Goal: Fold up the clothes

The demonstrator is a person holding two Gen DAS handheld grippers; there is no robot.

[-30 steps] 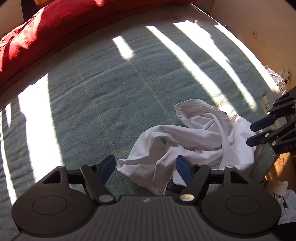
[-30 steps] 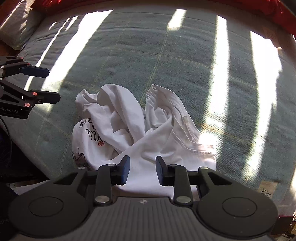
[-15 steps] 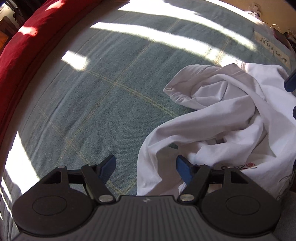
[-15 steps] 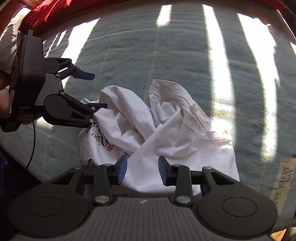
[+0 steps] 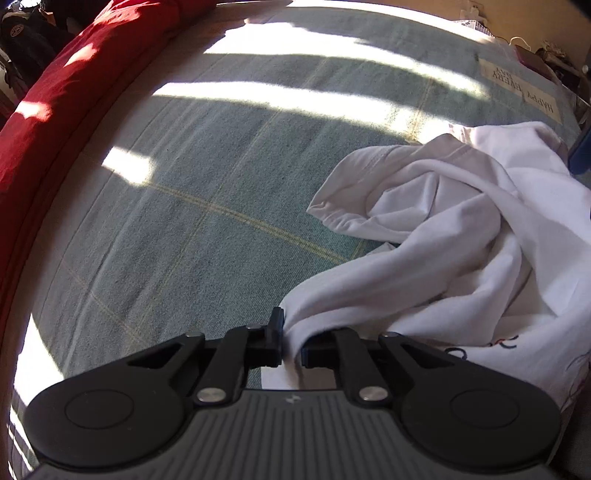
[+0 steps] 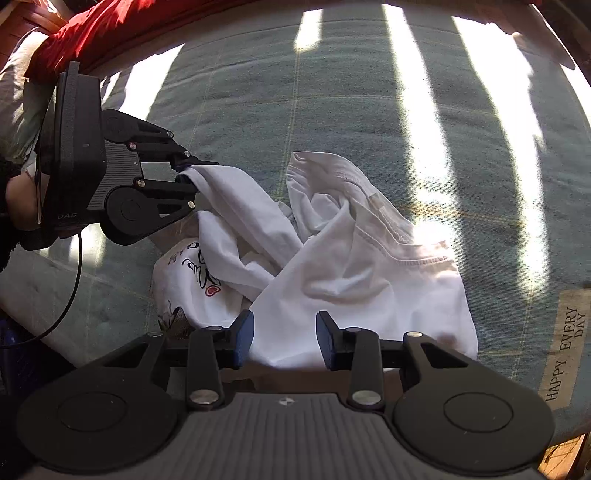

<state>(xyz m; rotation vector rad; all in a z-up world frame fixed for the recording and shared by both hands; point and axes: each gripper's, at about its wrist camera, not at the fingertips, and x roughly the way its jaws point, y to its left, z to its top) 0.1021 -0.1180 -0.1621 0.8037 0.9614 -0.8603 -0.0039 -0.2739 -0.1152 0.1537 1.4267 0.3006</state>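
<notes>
A crumpled white T-shirt (image 5: pixel 443 229) (image 6: pixel 351 258) with a printed drawing lies on a green checked blanket (image 5: pixel 203 184) (image 6: pixel 332 92). My left gripper (image 5: pixel 291 332) is shut on a fold at the shirt's edge. In the right wrist view that left gripper (image 6: pixel 192 173) pinches the shirt's upper left corner. My right gripper (image 6: pixel 284 339) stands open just above the near hem. White cloth lies between its blue pads (image 6: pixel 243 338) without being pressed. A blue tip of the right gripper (image 5: pixel 581 155) shows at the right edge of the left wrist view.
A red duvet (image 5: pixel 74 85) (image 6: pixel 110 26) lies along the bed's far side. A sewn label reading "HAPPY EVERY DAY" (image 6: pixel 565 350) marks the blanket near its edge. A hand (image 6: pixel 18 199) and a black cable (image 6: pixel 70 288) are at the left, over the bed's edge.
My left gripper came down onto the shirt, rolled, and closed on its edge. My right gripper drifted slightly toward the near hem and stayed open.
</notes>
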